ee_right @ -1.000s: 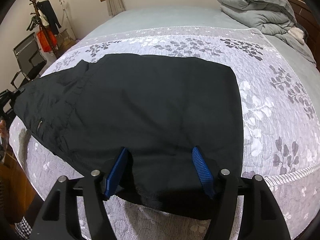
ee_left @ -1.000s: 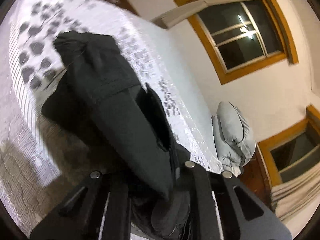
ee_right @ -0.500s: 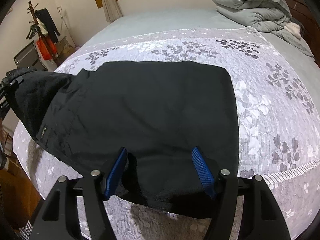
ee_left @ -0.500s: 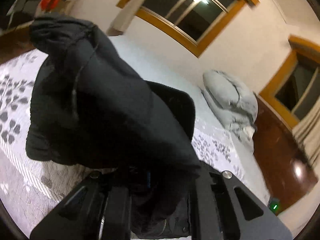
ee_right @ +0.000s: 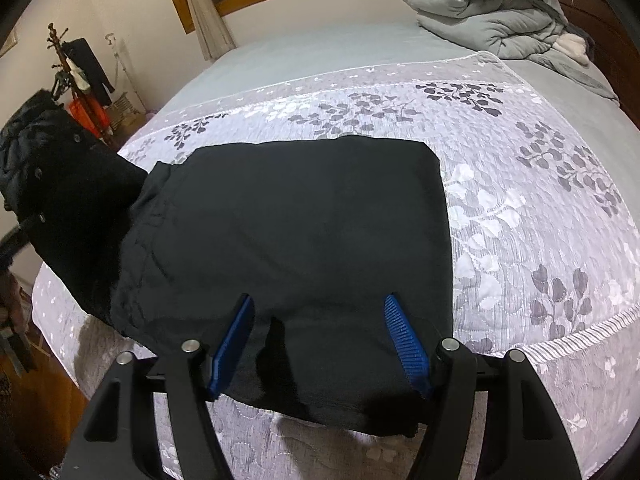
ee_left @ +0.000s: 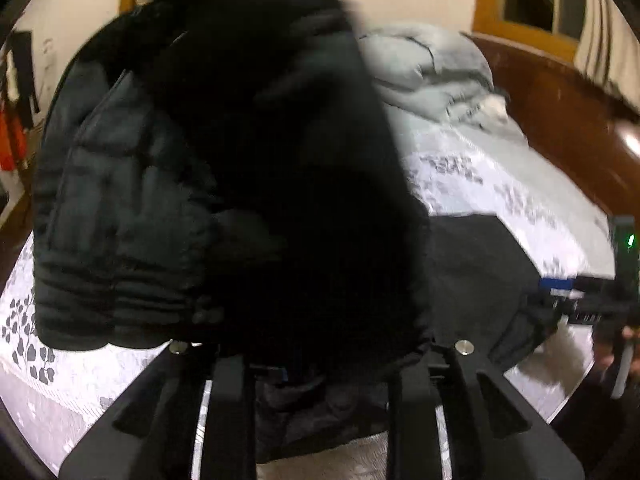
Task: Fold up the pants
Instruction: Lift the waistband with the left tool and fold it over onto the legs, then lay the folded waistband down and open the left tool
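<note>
Black pants (ee_right: 296,236) lie on the bed's grey floral bedspread (ee_right: 520,208). One end is lifted at the left (ee_right: 68,184). In the left wrist view that lifted cloth (ee_left: 256,184) hangs over my left gripper (ee_left: 320,360) and hides its fingertips; the gripper is shut on the pants. My right gripper (ee_right: 320,320) is open, its blue pads (ee_right: 404,344) wide apart over the near edge of the flat part. The right gripper also shows at the right edge of the left wrist view (ee_left: 576,296).
A folded grey duvet (ee_right: 492,16) lies at the bed's far right by the dark wooden headboard (ee_left: 560,112). A coat stand (ee_right: 72,76) with clothes stands at the left. A window with curtains (ee_right: 208,12) is behind the bed.
My left gripper has lifted the held end of the pants and swung it over towards the flat part. The right gripper has stayed open over the near edge.
</note>
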A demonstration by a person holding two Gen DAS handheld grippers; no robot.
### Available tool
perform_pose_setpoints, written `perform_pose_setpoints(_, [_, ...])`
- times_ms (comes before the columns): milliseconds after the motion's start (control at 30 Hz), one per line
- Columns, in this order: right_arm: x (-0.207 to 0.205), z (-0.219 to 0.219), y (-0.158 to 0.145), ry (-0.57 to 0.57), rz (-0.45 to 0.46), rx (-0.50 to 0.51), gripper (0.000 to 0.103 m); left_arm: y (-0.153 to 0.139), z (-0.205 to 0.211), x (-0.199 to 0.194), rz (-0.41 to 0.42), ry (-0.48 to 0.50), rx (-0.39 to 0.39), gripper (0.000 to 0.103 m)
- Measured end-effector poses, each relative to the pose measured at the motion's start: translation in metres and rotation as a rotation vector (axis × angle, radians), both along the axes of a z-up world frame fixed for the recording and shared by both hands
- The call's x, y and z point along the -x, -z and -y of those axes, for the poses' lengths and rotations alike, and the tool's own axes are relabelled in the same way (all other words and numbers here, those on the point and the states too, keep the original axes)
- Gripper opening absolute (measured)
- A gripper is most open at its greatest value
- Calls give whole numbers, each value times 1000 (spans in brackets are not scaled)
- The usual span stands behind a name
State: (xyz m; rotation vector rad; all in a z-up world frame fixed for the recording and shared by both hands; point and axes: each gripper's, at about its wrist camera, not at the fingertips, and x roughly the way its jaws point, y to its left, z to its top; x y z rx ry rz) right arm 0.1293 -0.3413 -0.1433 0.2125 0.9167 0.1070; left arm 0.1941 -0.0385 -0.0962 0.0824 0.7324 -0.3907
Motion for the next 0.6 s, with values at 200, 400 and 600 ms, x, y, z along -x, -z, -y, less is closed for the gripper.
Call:
perform_pose_setpoints(200, [2, 8, -1, 20, 6, -18, 69, 16, 30, 3, -32, 94, -110, 33])
perform_pose_setpoints(400, [3, 12, -1, 35, 3, -31, 69, 24, 37, 14, -92, 172, -99, 39])
perform_pose_setpoints(600, [0, 14, -7, 45, 16, -92, 78, 24, 32, 33, -122, 206, -60, 45])
